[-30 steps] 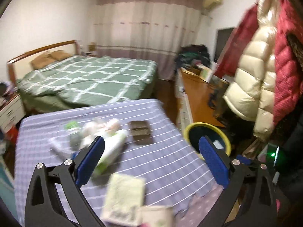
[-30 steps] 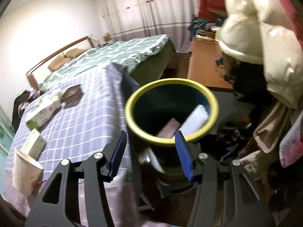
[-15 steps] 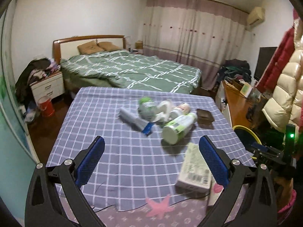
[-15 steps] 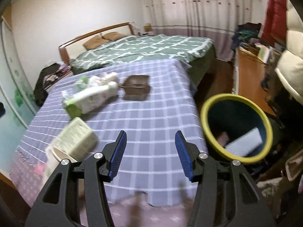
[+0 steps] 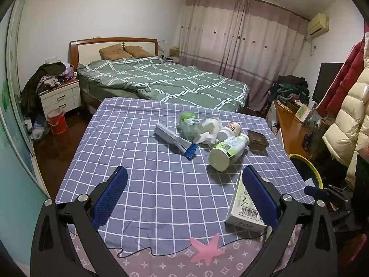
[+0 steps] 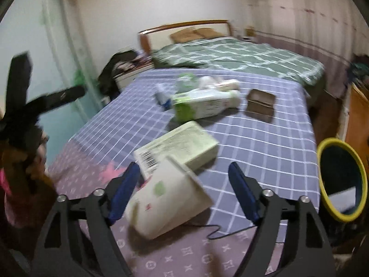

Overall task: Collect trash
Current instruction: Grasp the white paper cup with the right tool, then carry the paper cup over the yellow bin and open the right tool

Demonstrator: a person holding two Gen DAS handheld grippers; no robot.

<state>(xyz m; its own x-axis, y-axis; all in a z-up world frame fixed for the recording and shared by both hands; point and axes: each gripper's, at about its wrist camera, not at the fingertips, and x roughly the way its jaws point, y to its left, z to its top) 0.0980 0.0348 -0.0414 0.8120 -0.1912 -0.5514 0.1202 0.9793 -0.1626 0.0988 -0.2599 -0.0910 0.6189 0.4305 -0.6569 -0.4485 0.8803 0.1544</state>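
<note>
lying tipped on the near edge of the bench (image 6: 265, 138), a paper cup (image 6: 168, 198) sits between the right tongs (image 6: 184, 192), whose jaws have just been opening and stand spread, not pressing it. just behind it lies a pale green box (image 6: 180, 147). the left tongs (image 5: 184, 195) are spread wide and empty, the box (image 5: 244, 205) beside their right pad.

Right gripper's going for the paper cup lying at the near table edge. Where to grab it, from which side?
Grip the paper cup across its side wall, mid-body. It lies on its side, base toward the camera, rim toward the box. The right gripper has just opened its jaws and already straddles it, so come straight down from above, avoiding the flimsy rim.
</note>
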